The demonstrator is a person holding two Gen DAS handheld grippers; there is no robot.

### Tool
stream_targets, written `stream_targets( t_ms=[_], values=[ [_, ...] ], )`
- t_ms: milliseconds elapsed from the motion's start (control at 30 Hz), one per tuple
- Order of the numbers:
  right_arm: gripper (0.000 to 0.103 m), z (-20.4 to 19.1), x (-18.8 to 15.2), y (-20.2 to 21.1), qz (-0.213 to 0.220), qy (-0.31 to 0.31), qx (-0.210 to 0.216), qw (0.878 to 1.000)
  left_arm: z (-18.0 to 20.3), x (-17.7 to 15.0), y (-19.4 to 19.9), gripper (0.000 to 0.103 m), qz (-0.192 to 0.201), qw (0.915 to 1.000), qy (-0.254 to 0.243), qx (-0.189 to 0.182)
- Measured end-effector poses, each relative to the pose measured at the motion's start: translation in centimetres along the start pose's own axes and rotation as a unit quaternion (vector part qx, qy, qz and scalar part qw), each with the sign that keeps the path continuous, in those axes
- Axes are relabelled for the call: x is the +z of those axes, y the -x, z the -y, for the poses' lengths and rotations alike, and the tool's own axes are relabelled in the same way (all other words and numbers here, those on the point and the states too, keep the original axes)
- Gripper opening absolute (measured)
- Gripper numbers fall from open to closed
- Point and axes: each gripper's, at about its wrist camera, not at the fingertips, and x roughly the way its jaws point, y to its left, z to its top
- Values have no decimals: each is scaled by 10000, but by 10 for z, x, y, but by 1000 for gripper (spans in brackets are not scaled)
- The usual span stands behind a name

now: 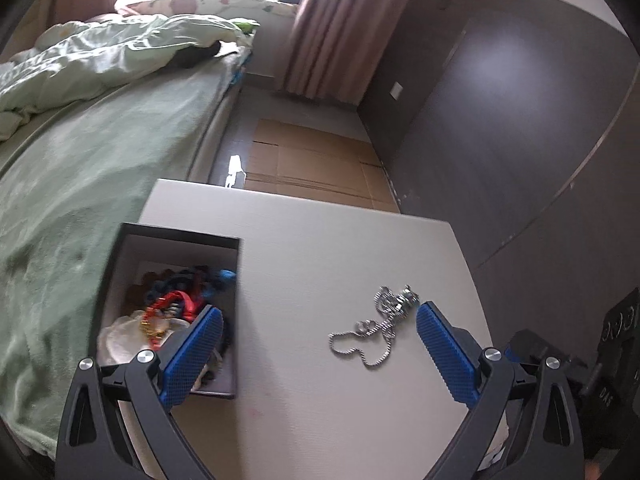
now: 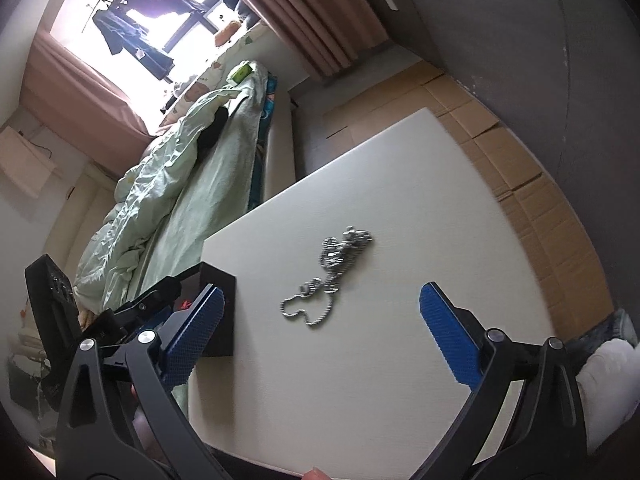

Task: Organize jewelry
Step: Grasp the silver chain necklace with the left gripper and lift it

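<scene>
The left tool (image 1: 320, 330) gapes wide and empty — the open box (image 1: 120, 264) of tangled jewelry sits behind its left finger, the silver chain (image 1: 380, 324) on the bench (image 1: 340, 240) just ahead, toward its right finger. The right tool (image 2: 322, 310) is equally wide and empty — the chain (image 2: 328, 276) lies just ahead between its fingers.

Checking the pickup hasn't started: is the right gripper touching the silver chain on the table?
Apart. In the right wrist view the right gripper stands open, and bare table shows between both blue pads and the silver chain.
</scene>
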Motion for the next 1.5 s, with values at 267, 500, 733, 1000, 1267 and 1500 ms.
stream_targets(
  t_ms=[267, 500, 733, 1000, 1267, 1500],
  values=[
    [98, 33, 6, 3, 32, -430, -196, 9989, 25, -7, -41, 68, -581, 9980, -154, -207],
    [98, 57, 13, 4, 91, -779, -252, 9966, 45, -14, -83, 60, -918, 9949, -369, -202],
    [98, 67, 18, 1, 77, -904, -292, 9955, 78, -16, -117, 51, -1129, 9895, -894, -133],
    [98, 65, 23, -8, -7, -858, -304, 9959, 91, -23, -139, 47, -988, 9861, -1328, 122],
    [98, 61, 22, -18, -144, -800, -337, 9961, 94, -21, -144, 15, -815, 9811, -1671, 536],
    [98, 51, 20, -29, -286, -679, -330, 9967, 71, -2, -129, 3, -789, 9900, -1168, 102]
  ],
)
